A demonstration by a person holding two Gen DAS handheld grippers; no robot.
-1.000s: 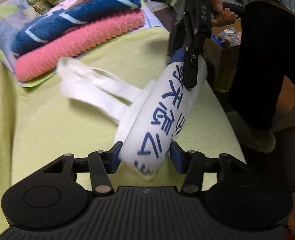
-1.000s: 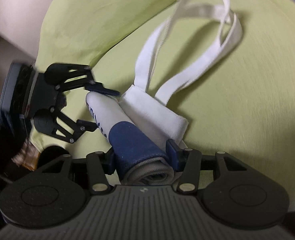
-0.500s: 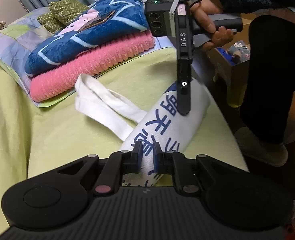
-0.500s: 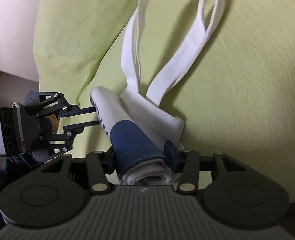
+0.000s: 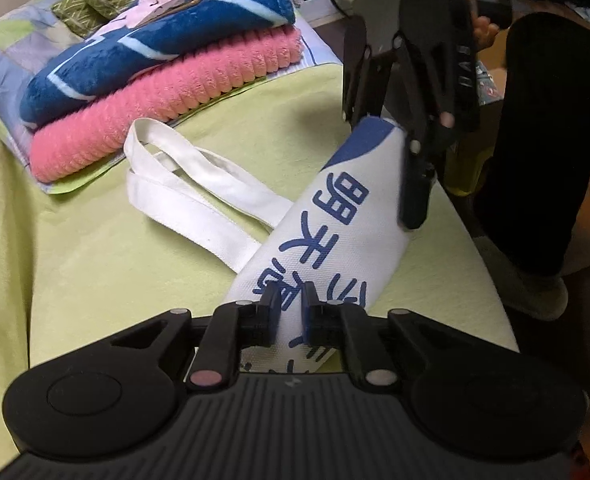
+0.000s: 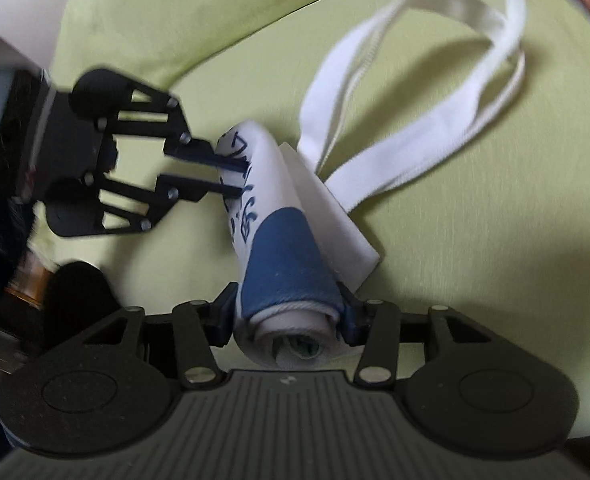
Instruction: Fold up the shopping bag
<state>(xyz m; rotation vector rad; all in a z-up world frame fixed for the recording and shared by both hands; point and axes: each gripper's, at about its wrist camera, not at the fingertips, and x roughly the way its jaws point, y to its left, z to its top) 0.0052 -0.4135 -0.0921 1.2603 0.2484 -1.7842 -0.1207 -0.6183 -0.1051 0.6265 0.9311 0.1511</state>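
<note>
Rolled shopping bag (image 5: 335, 236) lying on the bedspread (image 5: 135, 280), spanning between both grippers — left gripper (image 5: 291, 312) at the near end, right gripper (image 5: 387, 168) at the far end. Handles (image 5: 191, 184) trailing left of the roll, flat on the bedspread. Stacked blankets (image 5: 155, 76) behind the handles — atop a pillow (image 5: 3, 68).

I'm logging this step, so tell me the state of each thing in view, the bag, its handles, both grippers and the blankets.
Shopping bag: rolled up, on the green cover.
Handles: loose, lying flat.
Left gripper: just closed, pinching the roll's near end.
Right gripper: clamped on the roll's blue end.
Blankets: folded, stacked.
</note>
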